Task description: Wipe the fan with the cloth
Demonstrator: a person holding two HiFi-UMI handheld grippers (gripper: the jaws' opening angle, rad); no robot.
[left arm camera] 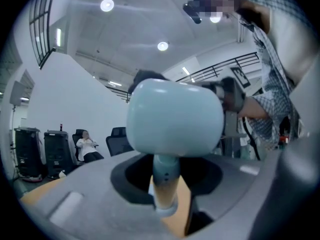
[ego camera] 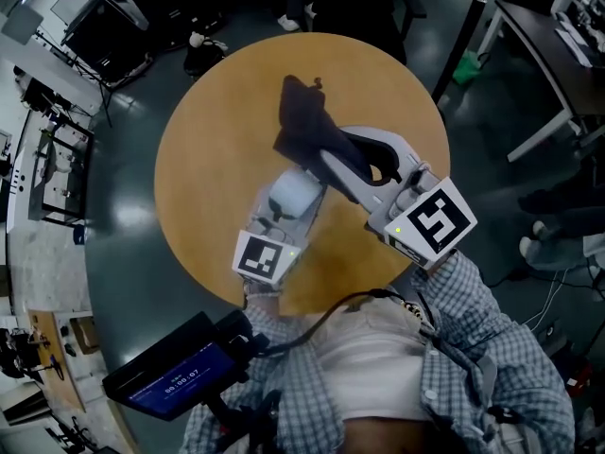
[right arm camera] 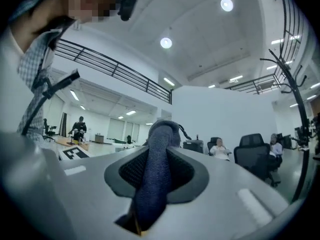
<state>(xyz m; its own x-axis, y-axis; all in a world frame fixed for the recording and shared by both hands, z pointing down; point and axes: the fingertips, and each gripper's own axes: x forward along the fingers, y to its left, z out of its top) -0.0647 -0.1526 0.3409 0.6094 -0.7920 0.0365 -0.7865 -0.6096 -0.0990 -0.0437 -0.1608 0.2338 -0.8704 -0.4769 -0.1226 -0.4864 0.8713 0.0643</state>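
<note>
Left claw (left arm camera: 165,186) pinches the fan (left arm camera: 172,116) by its thin stem (light, probably fragile); right claw (right arm camera: 149,184) pinches the soft cloth (right arm camera: 157,144).

The fan (left arm camera: 175,116) is small and pale blue-white, with a smooth, rounded head on a thin stem. The stem is clamped between the jaws of the left gripper (left arm camera: 165,199), and the head sticks out past them, above the round wooden table (ego camera: 208,159). The cloth (right arm camera: 152,169) is dark blue with a knitted texture, bunched into a thick fold and pinched in the right gripper (right arm camera: 150,194). Its loose end spreads just beyond the fan's head — whether the two touch cannot be told.
</note>
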